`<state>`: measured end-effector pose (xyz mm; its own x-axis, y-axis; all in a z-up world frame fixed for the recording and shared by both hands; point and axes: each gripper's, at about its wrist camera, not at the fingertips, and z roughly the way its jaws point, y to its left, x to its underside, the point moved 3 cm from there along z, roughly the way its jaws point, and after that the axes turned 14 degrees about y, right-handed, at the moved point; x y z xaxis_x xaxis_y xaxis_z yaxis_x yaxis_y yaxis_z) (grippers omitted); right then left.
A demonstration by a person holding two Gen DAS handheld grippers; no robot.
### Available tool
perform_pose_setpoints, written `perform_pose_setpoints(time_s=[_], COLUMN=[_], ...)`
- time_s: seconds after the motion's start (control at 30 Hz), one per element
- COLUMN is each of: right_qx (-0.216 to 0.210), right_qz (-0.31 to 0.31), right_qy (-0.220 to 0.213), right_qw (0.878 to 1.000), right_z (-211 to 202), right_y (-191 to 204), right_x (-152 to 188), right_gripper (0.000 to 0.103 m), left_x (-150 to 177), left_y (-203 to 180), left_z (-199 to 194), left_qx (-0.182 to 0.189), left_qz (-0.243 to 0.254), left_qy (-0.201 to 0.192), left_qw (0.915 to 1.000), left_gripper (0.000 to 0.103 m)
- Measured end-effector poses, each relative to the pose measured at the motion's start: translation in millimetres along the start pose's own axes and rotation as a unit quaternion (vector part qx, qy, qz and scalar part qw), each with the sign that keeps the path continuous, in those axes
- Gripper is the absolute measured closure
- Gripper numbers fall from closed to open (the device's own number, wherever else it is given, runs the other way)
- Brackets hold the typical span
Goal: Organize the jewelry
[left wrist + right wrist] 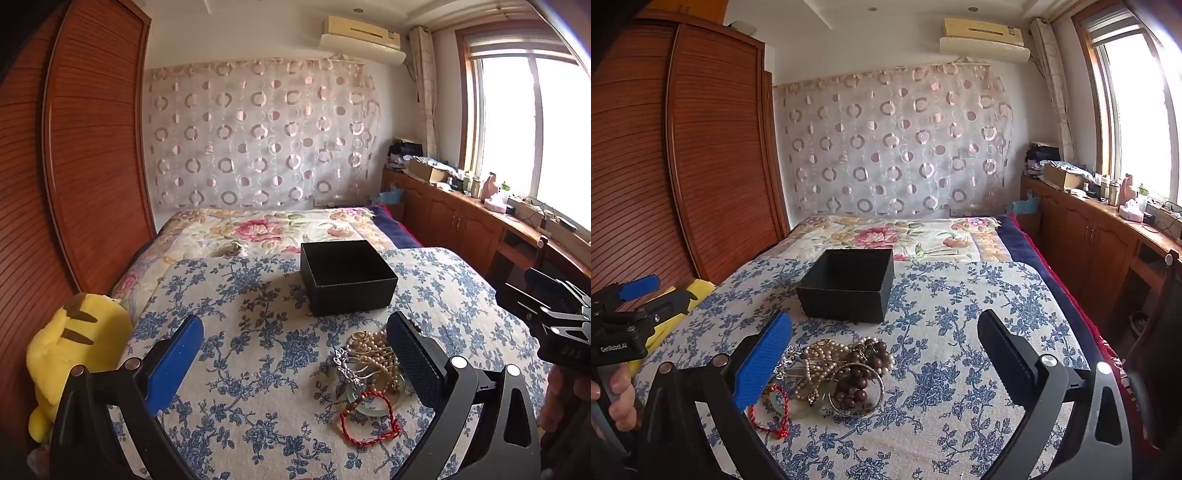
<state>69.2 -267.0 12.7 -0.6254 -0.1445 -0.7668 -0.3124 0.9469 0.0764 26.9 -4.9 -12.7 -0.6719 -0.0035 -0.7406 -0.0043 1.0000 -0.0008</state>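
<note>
The jewelry pile (pixel 831 373) lies on the quilt (pixel 960 332) just in front of the box (pixel 847 288). Left gripper (pixel 295 343) is wide open, pile against its right finger. Right gripper (pixel 884 332) is wide open, pile beside its left finger.

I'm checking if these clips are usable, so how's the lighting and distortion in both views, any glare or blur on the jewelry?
Left wrist view: window blown out white, wardrobe bowed by the fisheye, jewelry pile sharp. Right wrist view: window glare again at the right edge, jewelry pile evenly lit and in focus, black box interior too dark to read.
</note>
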Motion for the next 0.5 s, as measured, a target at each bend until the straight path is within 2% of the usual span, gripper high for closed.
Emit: perform_pose_setpoints(time_s=[0.5], right_qx=[0.0], right_qz=[0.0], right_qy=[-0.001], right_qw=[1.0], right_z=[0.2], right_y=[1.4], right_x=[0.1], right_gripper=[0.002], left_x=[-1.8], left_y=[0.3], left_z=[-2.5], left_qx=[0.005], left_qz=[0.0], left_qy=[-0.003], left_qw=[1.0], left_gripper=[0.007])
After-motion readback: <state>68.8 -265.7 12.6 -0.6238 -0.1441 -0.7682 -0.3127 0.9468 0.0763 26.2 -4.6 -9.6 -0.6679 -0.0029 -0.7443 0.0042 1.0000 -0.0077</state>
